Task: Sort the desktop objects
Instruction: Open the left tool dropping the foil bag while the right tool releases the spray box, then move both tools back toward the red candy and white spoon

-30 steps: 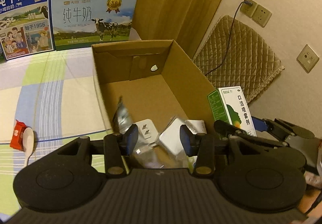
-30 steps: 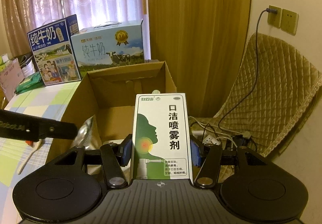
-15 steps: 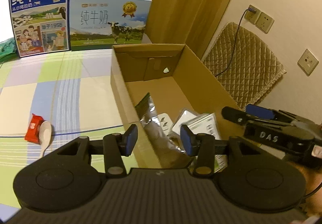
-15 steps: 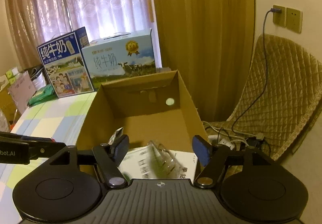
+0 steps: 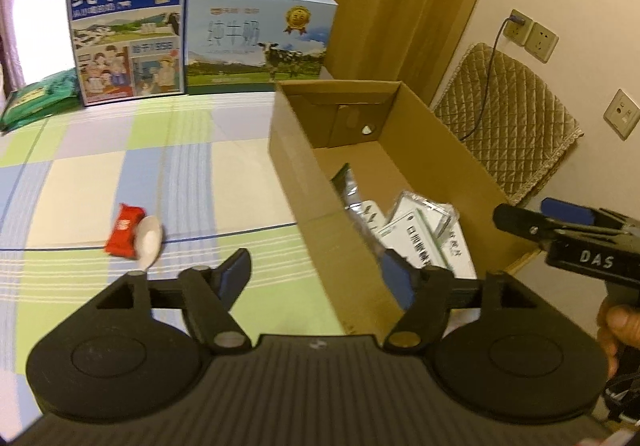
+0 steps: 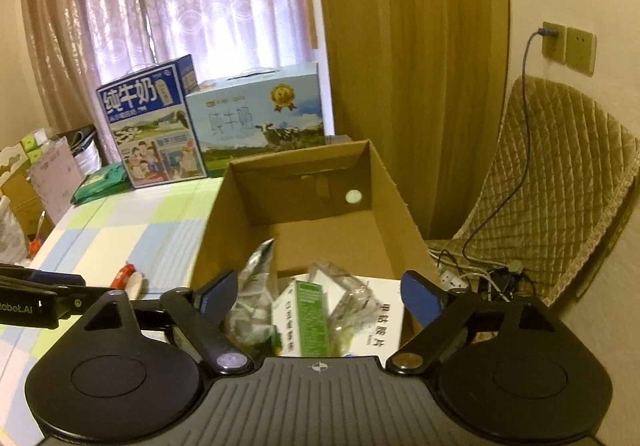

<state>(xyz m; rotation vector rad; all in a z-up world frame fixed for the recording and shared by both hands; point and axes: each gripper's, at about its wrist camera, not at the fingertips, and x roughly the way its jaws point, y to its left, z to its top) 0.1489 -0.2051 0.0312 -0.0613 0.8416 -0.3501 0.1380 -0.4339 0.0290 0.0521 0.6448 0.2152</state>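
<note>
An open cardboard box [image 5: 304, 181] [image 6: 384, 181] stands at the table's right edge. Inside lie a green-and-white spray carton [image 6: 306, 316] [image 5: 420, 246], a silver foil pouch [image 6: 258, 266] [image 5: 352, 193], a clear plastic packet [image 6: 344, 286] and a white medicine box [image 6: 380, 322]. On the checked cloth left of the box, a red snack packet [image 5: 124, 232] touches a white spoon [image 5: 149, 238]. My left gripper [image 5: 316, 278] is open and empty, straddling the box's near left wall. My right gripper [image 6: 320, 292] is open and empty above the box's near end.
Two milk cartons [image 5: 128, 29] [image 5: 256, 41] stand at the table's back, a green packet [image 5: 40, 97] to their left. A quilted chair [image 6: 560, 185], wall sockets [image 6: 568, 43] and a cable with a power strip [image 6: 456, 280] sit right of the box.
My right gripper opened and dropped the spray carton into the box. My left gripper swung left, opened wider, and brought the snack packet and spoon into fuller view.
</note>
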